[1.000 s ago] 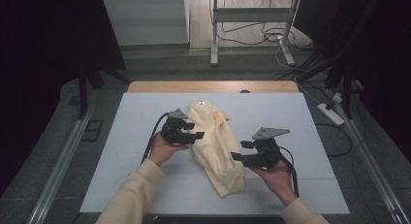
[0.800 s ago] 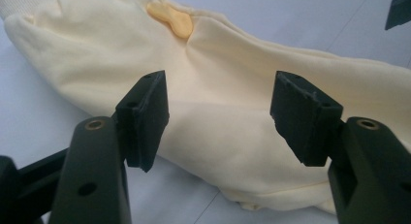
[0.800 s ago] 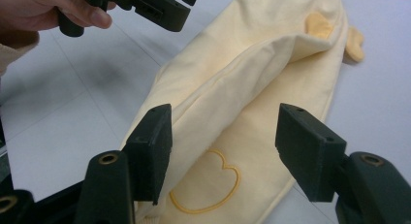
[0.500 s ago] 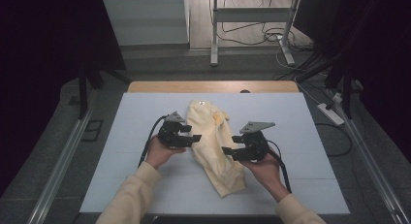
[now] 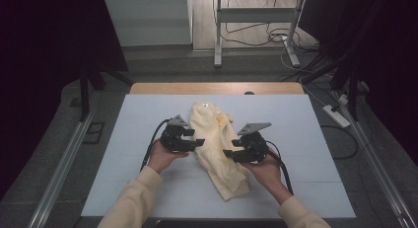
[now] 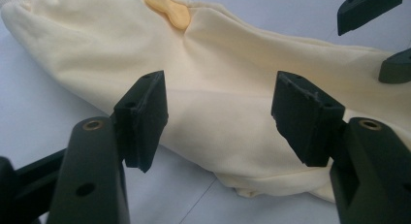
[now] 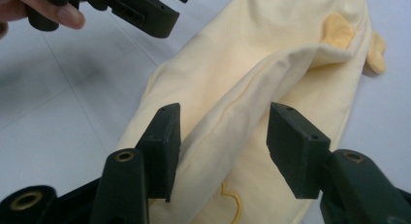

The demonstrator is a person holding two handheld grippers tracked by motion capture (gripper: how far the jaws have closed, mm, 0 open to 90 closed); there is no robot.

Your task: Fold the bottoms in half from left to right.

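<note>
Folding is barely begun: cream garment (image 5: 217, 149) lies rumpled between left claw (image 5: 197, 140), half open and empty, and right claw (image 5: 229, 154), closing around a raised fold, not yet gripping.

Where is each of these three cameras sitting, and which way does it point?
High view: above the person's side, looking forward and down on the table; both forearms and hands show, with the left gripper and right gripper.
Left gripper view: rides the left gripper, looking along its jaws across the cream garment.
Right gripper view: rides the right gripper, whose jaws straddle a fold of the garment; fingertips of the other hand show.
All three share the garment.
</note>
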